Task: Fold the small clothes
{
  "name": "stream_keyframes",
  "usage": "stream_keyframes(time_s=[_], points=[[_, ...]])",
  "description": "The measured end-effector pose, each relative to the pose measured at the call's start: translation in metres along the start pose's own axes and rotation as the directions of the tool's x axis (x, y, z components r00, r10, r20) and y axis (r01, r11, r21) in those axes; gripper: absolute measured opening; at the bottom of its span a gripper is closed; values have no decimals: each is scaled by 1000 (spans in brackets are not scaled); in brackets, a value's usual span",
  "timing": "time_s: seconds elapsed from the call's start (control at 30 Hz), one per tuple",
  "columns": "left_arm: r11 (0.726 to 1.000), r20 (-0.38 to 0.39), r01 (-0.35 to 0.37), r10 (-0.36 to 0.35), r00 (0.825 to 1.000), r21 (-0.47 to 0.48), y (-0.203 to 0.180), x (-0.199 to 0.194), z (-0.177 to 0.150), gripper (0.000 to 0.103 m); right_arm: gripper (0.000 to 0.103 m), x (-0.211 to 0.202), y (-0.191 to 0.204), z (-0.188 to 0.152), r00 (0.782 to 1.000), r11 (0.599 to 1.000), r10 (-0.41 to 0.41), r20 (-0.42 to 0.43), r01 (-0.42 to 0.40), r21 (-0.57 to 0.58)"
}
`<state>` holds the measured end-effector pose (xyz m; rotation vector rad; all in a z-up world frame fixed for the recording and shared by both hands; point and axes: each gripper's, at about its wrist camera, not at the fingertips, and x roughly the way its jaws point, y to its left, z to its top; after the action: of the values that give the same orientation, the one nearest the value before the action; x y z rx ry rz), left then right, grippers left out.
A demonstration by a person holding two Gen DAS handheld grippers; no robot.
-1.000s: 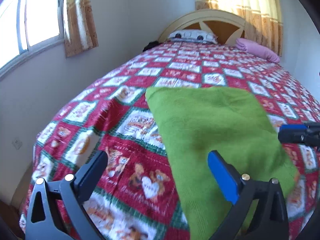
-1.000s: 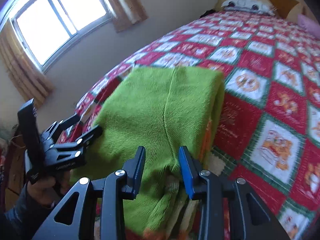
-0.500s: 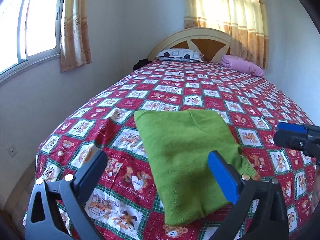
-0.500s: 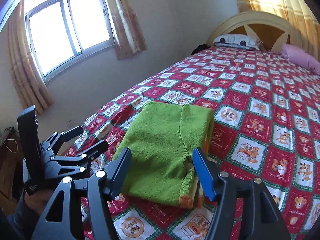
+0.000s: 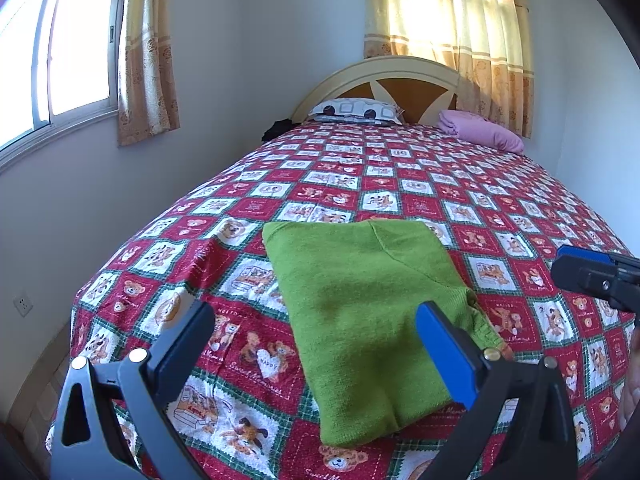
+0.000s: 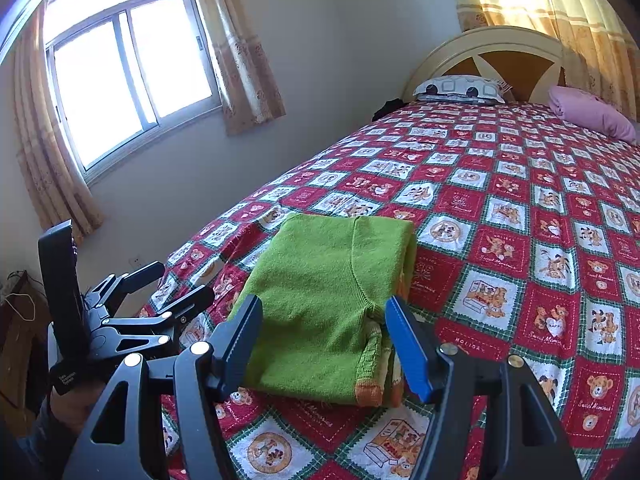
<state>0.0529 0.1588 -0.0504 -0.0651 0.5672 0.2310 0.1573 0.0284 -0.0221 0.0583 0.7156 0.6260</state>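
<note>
Folded green sweater (image 5: 360, 320) was laid flat on the bed (image 5: 400, 184) near its foot corner, long axis toward the headboard (image 5: 380, 80). Left hand-held gripper (image 5: 316, 344) and right hand-held gripper (image 6: 324, 340) were held wide, nothing gripped.

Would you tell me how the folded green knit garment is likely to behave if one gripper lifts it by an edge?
The green knit garment would probably go floppy and unfold, since its stacked layers show loose at the orange-trimmed edge. It looks light, barely denting the bedspread. The fuzzy knit likely grips rather than slips.
</note>
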Motion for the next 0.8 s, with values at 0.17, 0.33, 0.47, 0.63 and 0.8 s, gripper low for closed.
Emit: stream_keyframes(time_s=[0.17, 0.33, 0.47, 0.63, 0.8], points=[[1000, -3, -1, 1, 1000, -1, -1, 0, -1, 103, 65, 0, 2, -2, 1000, 1000, 3, 0, -3, -2], [1000, -4, -3, 3, 1000, -2, -1, 0, -1, 103, 66, 0, 3, -2, 1000, 1000, 3, 4, -3, -3], [1000, 0, -2, 2, 1000, -3, 1, -1, -1, 103, 66, -3, 5, -3, 1000, 1000, 6, 15, -6, -4], [1000, -2, -1, 1, 1000, -3, 0, -1, -1, 103, 66, -4, 7, -3, 1000, 1000, 8, 20, -8, -7], [1000, -2, -1, 1, 1000, -3, 0, -1, -1, 103, 66, -4, 7, -5, 1000, 1000, 14, 17, -14, -7]])
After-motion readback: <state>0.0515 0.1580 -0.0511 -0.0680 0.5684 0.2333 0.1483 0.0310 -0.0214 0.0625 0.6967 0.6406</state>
